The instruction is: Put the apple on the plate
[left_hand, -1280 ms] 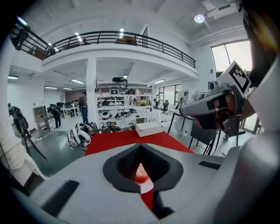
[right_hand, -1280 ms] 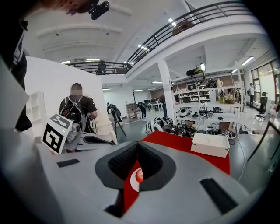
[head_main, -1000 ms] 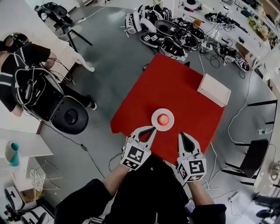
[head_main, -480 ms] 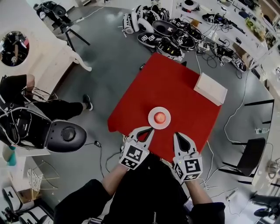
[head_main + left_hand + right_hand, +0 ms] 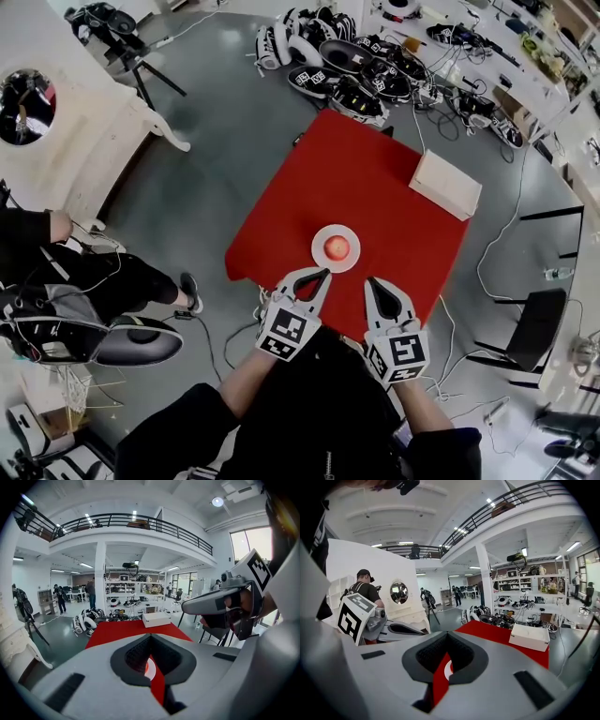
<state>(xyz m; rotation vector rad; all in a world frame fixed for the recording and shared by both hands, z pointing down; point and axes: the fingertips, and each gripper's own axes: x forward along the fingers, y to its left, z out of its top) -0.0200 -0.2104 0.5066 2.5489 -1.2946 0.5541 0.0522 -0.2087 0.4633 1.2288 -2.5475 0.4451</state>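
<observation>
One grey floor (image 5: 234, 150) is spread under everything, and on it one square tabletop (image 5: 366, 178) is set, covered in red. Beyond its far corner one heap of black-and-white devices (image 5: 347, 66) is piled among cables. Square markers are printed on several of them, but any lettering is too small to be read. One person (image 5: 56, 281) in dark clothes is seated at the left, well apart from the tabletop. One tripod (image 5: 136, 52) is stood at the far left and one black chair (image 5: 536, 328) at the right.

One white box (image 5: 446, 184) is laid near the right corner of the tabletop, well apart from the other things on it.

Two tools are held side by side over the near edge, the left tool (image 5: 322, 274) and the right tool (image 5: 371, 282). Each carries one cube patterned with square black-and-white markers. Both pairs of jaws are drawn together and nothing is gripped. Through the thin slit left in each tool's own view, only a sliver of red cloth and white plate is seen.

One white plate (image 5: 319, 255) is placed near the middle of the near half, just ahead of both tool tips, with bare red surface between. One apple (image 5: 337, 247), red and orange, is already resting at the centre of that plate, touched by neither tool.
</observation>
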